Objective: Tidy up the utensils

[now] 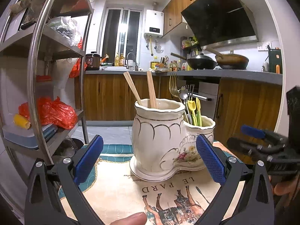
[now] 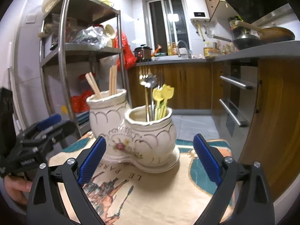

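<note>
With both tools point(image 1: 150, 161) point(image 2: 150, 159) spread wide and empty, we judge the cream ceramic twin-pot holder point(image 1: 165, 142) at twelve o'clock filled; withdraw straight, avoiding the wooden chopsticks point(image 1: 151, 90).

Warm indoor light is filling both views, and a bright lamp is reflecting as glare in the dark window point(image 1: 122, 28). The ceramic holder point(image 2: 142, 138) is casting a soft shadow onto the tablecloth point(image 2: 168, 196). Fisheye distortion is bending the metal shelf rack point(image 1: 35, 75) and countertop point(image 2: 262, 53) into curves, with black vignetting ringing the corners. Edges are smearing slightly, while the centre is staying fairly sharp
</note>
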{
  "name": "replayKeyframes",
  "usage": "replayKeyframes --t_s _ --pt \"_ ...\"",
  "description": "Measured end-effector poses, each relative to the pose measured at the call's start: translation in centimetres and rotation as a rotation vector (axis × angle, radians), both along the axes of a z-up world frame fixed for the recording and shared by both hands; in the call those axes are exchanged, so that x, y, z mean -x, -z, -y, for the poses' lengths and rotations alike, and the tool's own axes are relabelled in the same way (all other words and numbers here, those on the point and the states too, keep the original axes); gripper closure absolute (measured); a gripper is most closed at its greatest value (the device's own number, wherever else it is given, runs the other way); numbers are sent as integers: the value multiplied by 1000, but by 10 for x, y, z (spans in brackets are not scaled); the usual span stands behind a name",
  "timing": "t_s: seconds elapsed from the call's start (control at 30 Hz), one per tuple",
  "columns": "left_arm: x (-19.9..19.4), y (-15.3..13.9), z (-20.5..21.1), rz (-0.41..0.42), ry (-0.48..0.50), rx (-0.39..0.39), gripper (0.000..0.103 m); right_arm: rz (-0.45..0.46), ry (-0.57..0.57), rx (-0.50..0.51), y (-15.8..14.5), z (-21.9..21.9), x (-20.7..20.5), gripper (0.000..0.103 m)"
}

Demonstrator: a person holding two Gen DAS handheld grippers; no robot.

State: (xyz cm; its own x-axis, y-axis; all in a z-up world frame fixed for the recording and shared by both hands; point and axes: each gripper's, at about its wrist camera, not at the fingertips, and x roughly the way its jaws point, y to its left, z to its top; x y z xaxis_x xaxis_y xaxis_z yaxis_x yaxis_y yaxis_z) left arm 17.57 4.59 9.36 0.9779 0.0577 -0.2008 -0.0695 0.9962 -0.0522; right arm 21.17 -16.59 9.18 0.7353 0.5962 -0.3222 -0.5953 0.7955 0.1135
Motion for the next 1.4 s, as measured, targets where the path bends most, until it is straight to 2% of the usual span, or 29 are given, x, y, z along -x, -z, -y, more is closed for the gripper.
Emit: replayKeyframes --t_s 0.13,1.4 --pt "1 1 1 4 -7 -9 5 12 -14 29 5 -7 4 9" --pt "3 -1 5 11 0 -31 5 27 -9 38 4 -8 8 8"
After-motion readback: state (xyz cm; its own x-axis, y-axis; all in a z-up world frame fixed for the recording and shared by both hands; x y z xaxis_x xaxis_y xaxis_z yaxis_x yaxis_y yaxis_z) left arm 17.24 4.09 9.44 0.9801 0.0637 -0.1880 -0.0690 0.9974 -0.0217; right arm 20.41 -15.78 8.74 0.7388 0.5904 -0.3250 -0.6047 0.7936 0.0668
